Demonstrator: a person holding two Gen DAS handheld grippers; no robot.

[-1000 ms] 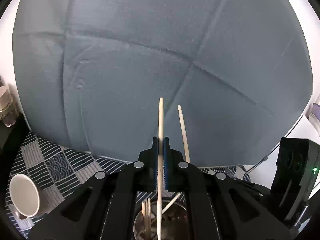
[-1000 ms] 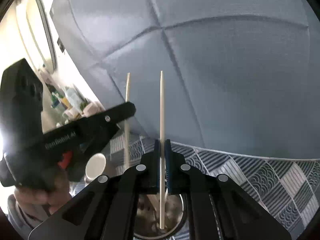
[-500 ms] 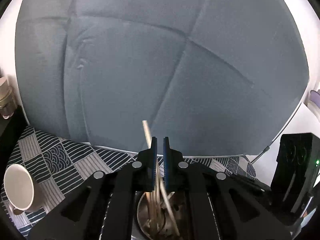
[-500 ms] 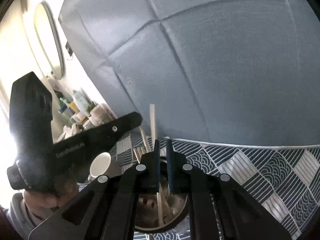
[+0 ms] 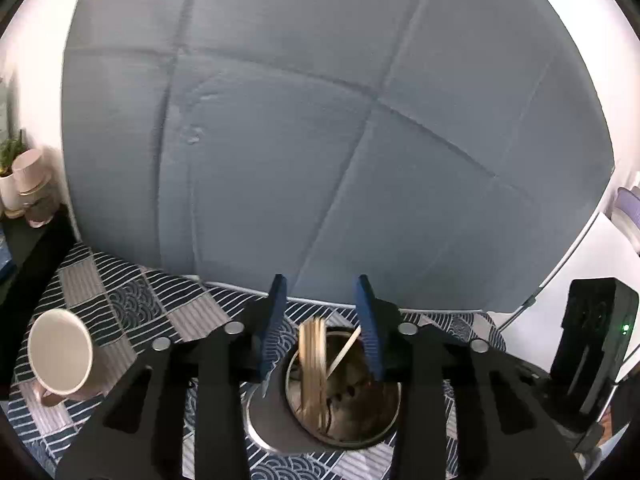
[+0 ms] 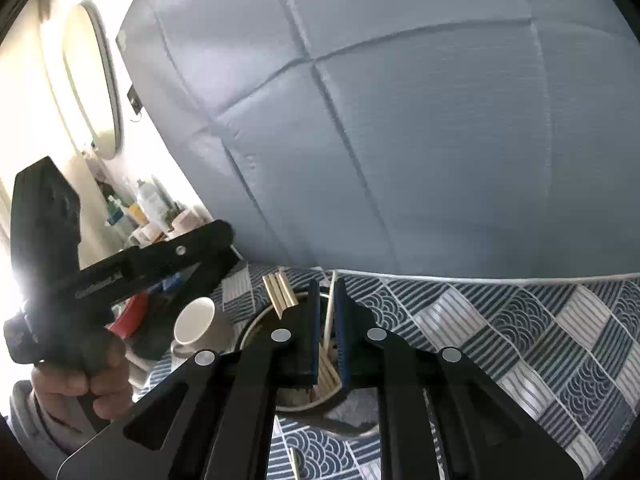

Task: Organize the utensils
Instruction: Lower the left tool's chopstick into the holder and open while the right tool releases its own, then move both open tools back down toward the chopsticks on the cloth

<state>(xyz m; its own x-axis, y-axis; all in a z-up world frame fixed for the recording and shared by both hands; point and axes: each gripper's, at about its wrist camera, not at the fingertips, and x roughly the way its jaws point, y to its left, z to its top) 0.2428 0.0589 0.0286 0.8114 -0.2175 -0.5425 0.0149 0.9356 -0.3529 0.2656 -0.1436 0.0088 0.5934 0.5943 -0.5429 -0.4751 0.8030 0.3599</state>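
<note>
A round metal holder [image 5: 262, 428] stands on the patterned cloth right under both grippers. My left gripper [image 5: 321, 286] hangs over it with its jaws opening. Nothing is between its pads; a bundle of wooden chopsticks [image 5: 314, 354] stands in the holder below. In the right wrist view the holder's rim [image 6: 256, 320] shows, with several chopstick tops [image 6: 280, 288] leaning out to the left. My right gripper [image 6: 327, 284] is open by a narrow gap. A single chopstick [image 6: 329, 312] stands loose in that gap, its lower end in the holder.
A white mug [image 5: 60, 352] lies tilted left of the holder, also seen as the mug [image 6: 196, 320]. A hand [image 6: 92, 380] holds the left gripper at the left. A grey-blue padded panel [image 5: 320, 140] rises behind the cloth [image 6: 520, 320]. Bottles [image 6: 144, 204] and a mirror [image 6: 92, 80] stand far left.
Both chopsticks, held upright a second ago, have slid down into the holder. The left jaws have sprung apart. Both grippers have come closer to the holder.
</note>
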